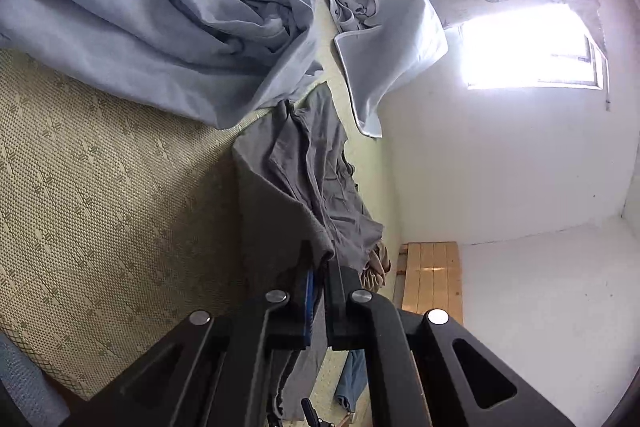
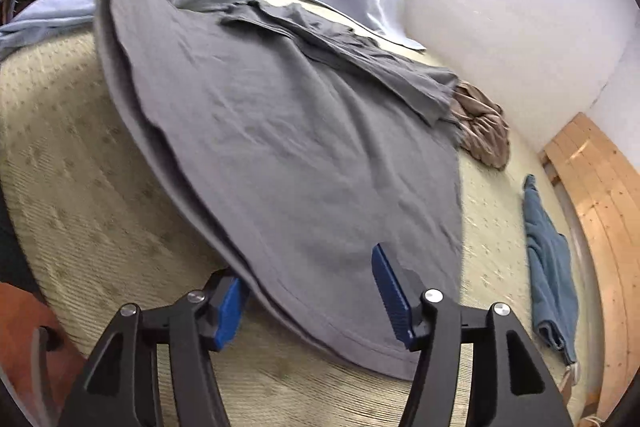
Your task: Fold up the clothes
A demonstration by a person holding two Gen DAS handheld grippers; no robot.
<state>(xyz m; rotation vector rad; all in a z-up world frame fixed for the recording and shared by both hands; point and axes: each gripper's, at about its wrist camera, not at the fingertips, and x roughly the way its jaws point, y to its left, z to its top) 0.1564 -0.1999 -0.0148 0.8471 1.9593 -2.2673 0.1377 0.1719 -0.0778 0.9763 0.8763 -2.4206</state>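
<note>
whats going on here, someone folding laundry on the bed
Yes. A person with a handheld gripper in each hand is working on a grey garment spread over a patterned mattress. The left gripper is shut on a bunched part of that grey cloth, lifting it. The right gripper is open, its jaws either side of the garment's hem without pressing on it. Pale blue clothes, a brown crumpled item and a blue towel lie around, not yet folded.
</note>
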